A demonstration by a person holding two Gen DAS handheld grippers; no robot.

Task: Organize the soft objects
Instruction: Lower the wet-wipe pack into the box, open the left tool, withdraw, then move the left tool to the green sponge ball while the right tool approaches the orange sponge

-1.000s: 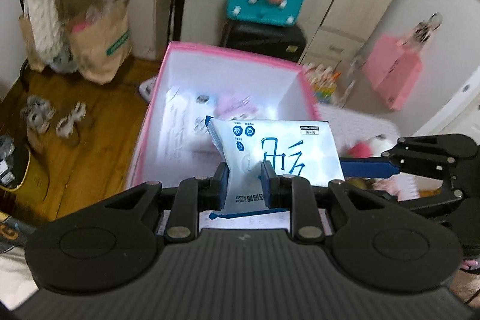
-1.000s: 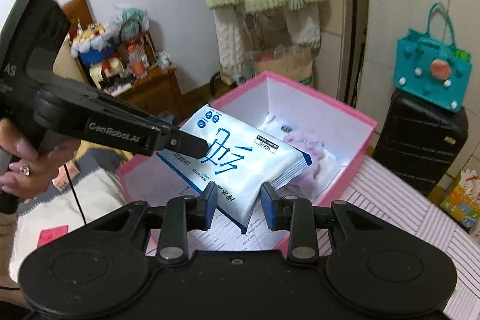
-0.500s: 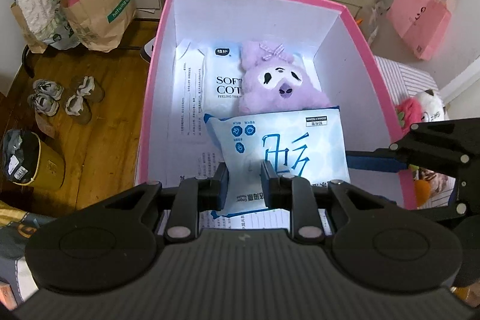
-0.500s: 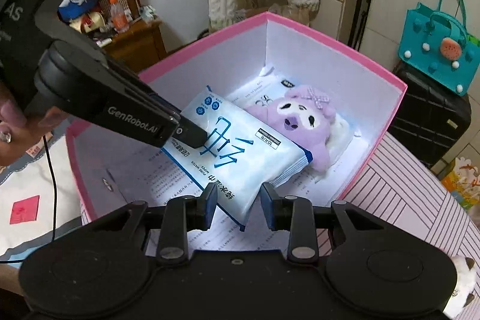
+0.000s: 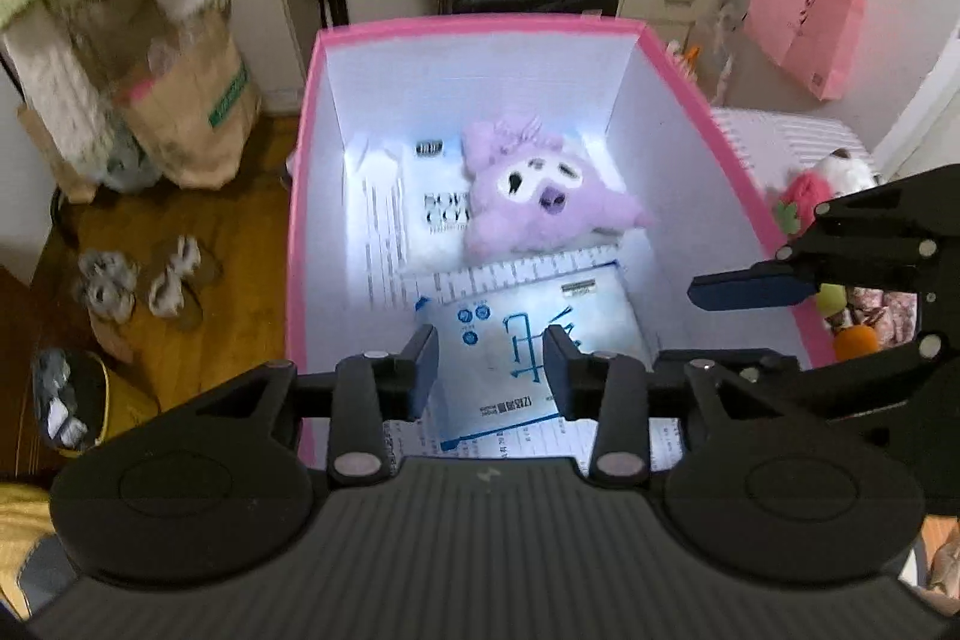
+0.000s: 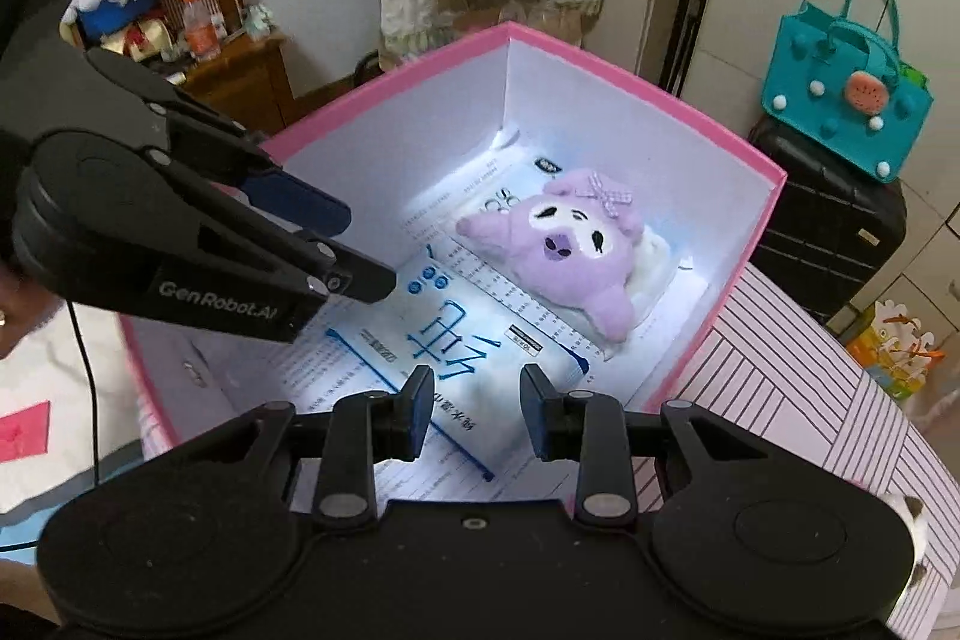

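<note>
A pale blue pack of wipes lies flat on the floor of the pink box, near its front; it also shows in the right wrist view. Behind it a purple plush toy rests on a white tissue pack. My left gripper is open and empty just above the wipes pack. My right gripper is open and empty over the same pack. Each gripper shows in the other's view: the right one and the left one.
Plush toys lie on a striped surface right of the box. A black suitcase with a teal bag stands behind. Paper bags and slippers are on the wooden floor at left.
Both grippers have opened and let go of the wipes pack. The pack has dropped from mid-air onto the box floor in front of the purple plush.
</note>
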